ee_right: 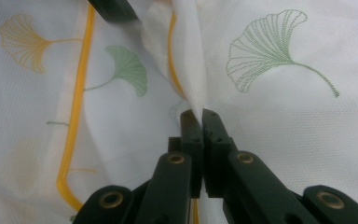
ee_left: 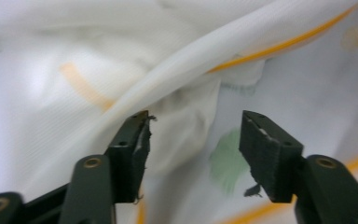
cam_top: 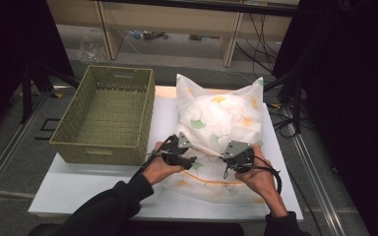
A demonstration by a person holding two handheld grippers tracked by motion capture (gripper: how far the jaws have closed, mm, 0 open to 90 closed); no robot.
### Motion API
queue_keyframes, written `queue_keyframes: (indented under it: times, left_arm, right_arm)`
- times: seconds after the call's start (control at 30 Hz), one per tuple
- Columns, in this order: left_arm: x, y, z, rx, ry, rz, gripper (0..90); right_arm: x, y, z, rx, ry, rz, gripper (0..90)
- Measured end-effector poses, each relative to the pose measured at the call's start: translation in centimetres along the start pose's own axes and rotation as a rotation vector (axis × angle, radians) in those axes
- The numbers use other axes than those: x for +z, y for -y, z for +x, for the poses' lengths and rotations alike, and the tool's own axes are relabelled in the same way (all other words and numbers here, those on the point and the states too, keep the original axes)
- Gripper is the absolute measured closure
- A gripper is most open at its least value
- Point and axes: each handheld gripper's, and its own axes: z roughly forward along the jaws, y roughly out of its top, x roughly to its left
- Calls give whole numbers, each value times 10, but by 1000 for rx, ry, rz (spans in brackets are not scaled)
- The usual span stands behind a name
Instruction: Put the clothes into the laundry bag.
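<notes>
Right gripper (ee_right: 201, 116) fingers clamp the pillowcase (cam_top: 216, 113) edge; left gripper (ee_left: 193, 140) fingers apart, basket (cam_top: 106, 115) close left.

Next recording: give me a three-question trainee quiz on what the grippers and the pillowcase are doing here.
1. True or false: the right gripper is shut on a fold of the pillowcase.
2. In the left gripper view, how do the jaws of the left gripper stand? A) pressed together on a cord B) apart, with fabric behind the gap C) clamped on the basket rim
3. Which container stands to the left of the pillowcase in the high view?

Key
1. True; the jaws pinch a raised white fold.
2. B
3. The green woven basket, with nothing visible inside.
</notes>
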Motion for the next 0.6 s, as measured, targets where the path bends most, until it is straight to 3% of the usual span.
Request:
queue_keyframes:
  times: [0.07,0.1,0.2,0.3,0.43,0.47,0.5,0.6]
  left_arm:
    - [-17,12,5,-25,0,9,381]
    - [-23,17,6,-19,3,15,372]
    - [-36,30,10,21,-26,57,349]
    - [-41,44,12,-30,-2,76,337]
    - [-45,52,10,-36,-2,94,328]
    - [-46,54,9,-34,2,98,325]
    - [-46,55,9,-32,3,99,325]
    - [-45,58,7,-13,-2,133,337]
  right_arm:
    - [-1,0,0,3,1,-2,900]
    - [-2,0,0,-16,-3,-10,900]
    - [-5,0,1,-1,-5,-8,900]
    - [-8,-1,2,-14,-6,-16,900]
    - [-6,4,12,-18,-34,-4,900]
    - [-1,8,16,-47,-55,10,900]
    - [5,12,25,-19,-74,37,900]
    - [19,21,34,-44,-135,80,900]
